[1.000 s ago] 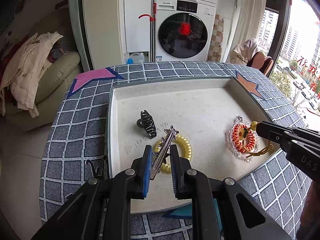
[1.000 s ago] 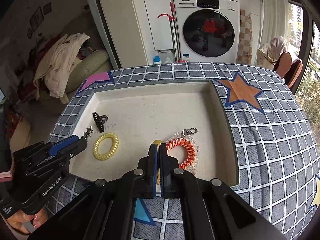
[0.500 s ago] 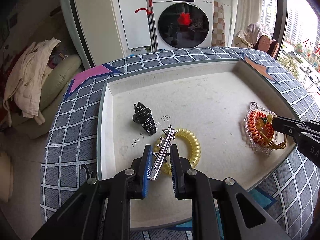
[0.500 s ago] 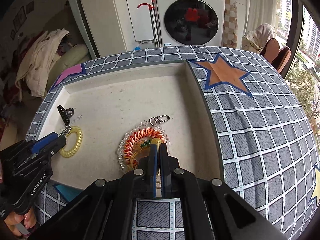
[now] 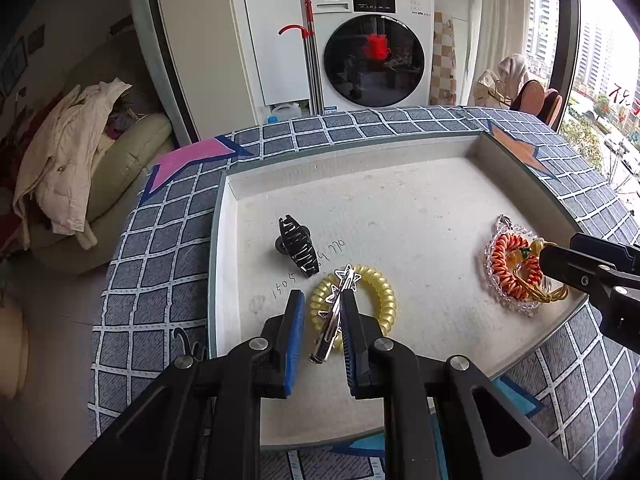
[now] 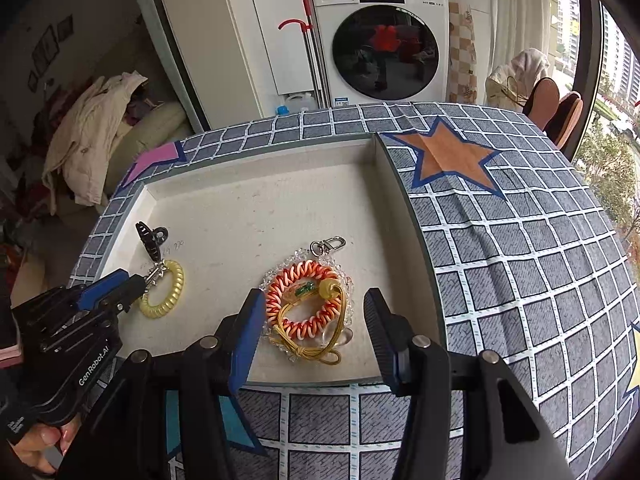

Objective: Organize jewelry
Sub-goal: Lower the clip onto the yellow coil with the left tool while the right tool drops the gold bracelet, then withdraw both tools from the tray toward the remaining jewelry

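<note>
Right gripper [image 6: 314, 316], clamped a second ago, is opening — nothing pinched, orange coil bracelet [image 6: 306, 300] lying in the tray [image 6: 256, 192] between its fingers. At nine o'clock, left gripper [image 5: 320, 320] hangs over the yellow coil band [image 5: 384, 292] — star hair clip [image 5: 338, 304] leans on one pad, grip unclear.

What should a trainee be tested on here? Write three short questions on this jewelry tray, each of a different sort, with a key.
1. Which item sits between the jaws of the left gripper?
A. black claw clip
B. silver star clip
C. yellow coil tie
2. True or false: the orange coil bracelet lies outside the tray.
3. Which lies nearer the tray's far wall, the black claw clip or the yellow coil tie?

Key: 1 B. 2 False, it lies inside the tray. 3 The black claw clip.
</note>
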Available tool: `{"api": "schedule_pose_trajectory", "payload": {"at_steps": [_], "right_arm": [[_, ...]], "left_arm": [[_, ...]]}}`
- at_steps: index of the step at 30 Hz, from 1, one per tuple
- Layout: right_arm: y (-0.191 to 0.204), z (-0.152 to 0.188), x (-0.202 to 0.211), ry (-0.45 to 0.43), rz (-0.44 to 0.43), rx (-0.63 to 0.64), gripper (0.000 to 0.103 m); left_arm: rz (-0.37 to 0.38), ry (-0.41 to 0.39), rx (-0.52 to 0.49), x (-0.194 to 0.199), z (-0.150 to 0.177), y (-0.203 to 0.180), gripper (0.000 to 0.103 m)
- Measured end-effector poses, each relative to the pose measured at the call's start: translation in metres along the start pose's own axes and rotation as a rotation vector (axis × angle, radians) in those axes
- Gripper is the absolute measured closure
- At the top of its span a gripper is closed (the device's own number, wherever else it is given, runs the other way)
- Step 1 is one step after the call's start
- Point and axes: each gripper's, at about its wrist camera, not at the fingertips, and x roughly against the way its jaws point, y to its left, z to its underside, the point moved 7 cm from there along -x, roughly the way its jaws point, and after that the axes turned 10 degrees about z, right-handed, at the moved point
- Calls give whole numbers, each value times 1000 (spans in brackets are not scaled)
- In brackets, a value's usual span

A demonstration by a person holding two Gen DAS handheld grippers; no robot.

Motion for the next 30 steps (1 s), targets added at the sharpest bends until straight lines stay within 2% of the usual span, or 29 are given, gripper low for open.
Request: {"api": "schedule_pose_trajectory", "payload": {"at_steps": [8, 10, 11, 13, 18, 22, 30], "right_arm": [[6, 1, 10, -17, -9, 8, 41], [5, 2, 12, -18, -8, 5, 41], [4, 3, 13, -18, -8, 2, 41], [4, 5, 16, -17, -10, -1, 41], [4, 9, 23, -18, -14, -5, 33], [4, 14, 37, -39, -33, -12, 21], [6, 31, 69, -80, -95, -38, 16]], "left_arm": [[5, -10, -2, 7, 0, -3, 64], [2, -14, 7, 10, 1, -1, 15], [-8, -36, 18, 15, 0, 0, 0], [-16, -83, 17, 25, -1, 1, 0], [-5, -85, 15, 38, 0, 1, 0], [15, -90, 28, 52, 7, 4, 0], [73, -63, 45, 78, 39, 12, 0]]}}
